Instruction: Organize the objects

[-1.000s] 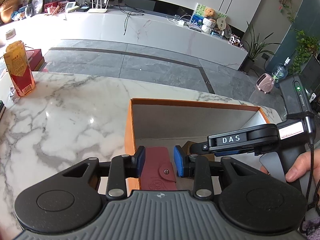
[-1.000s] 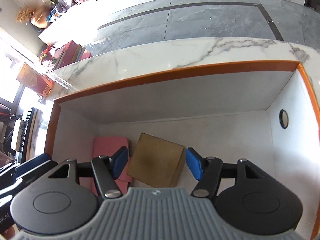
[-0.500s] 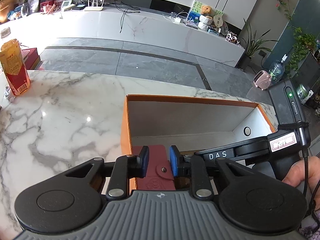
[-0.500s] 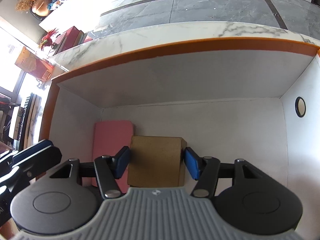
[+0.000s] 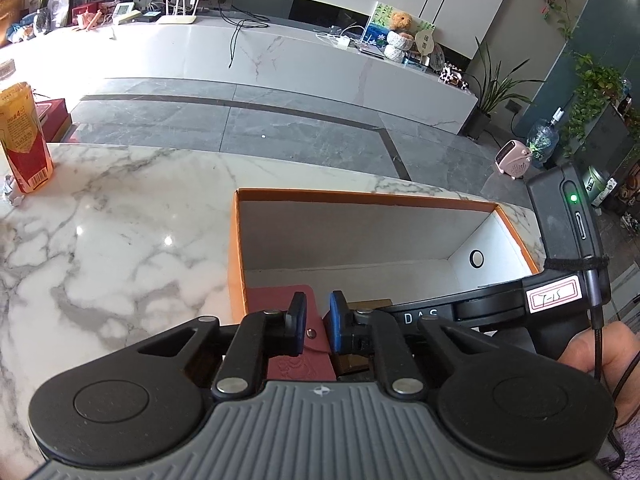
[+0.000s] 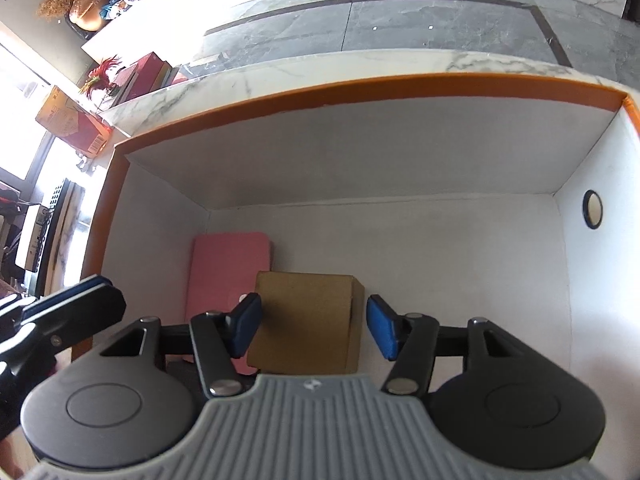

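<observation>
An orange box [image 5: 360, 196] with a white inside stands on the marble table [image 5: 120, 240]. A pink-red snap wallet [image 6: 228, 264] lies flat on its floor at the left, and a brown cardboard box [image 6: 304, 320] rests against the wallet's right side. My left gripper [image 5: 318, 322] hovers over the orange box's near left corner. Its jaws are closing to a narrow gap and grip nothing; the wallet [image 5: 276, 300] shows far below them. My right gripper [image 6: 314, 328] stands open above the brown box, its pads off both sides.
A red and yellow drink carton [image 5: 24, 140] stands at the table's far left. A person's hand [image 5: 600, 344] holds the right gripper's black handle [image 5: 560, 240] over the orange box's right end. The box floor to the right of the brown box is bare.
The left jaws have narrowed from a wide gap to a slit. The brown box, askew a second ago, now lies square beside the wallet. The right jaws narrowed slightly.
</observation>
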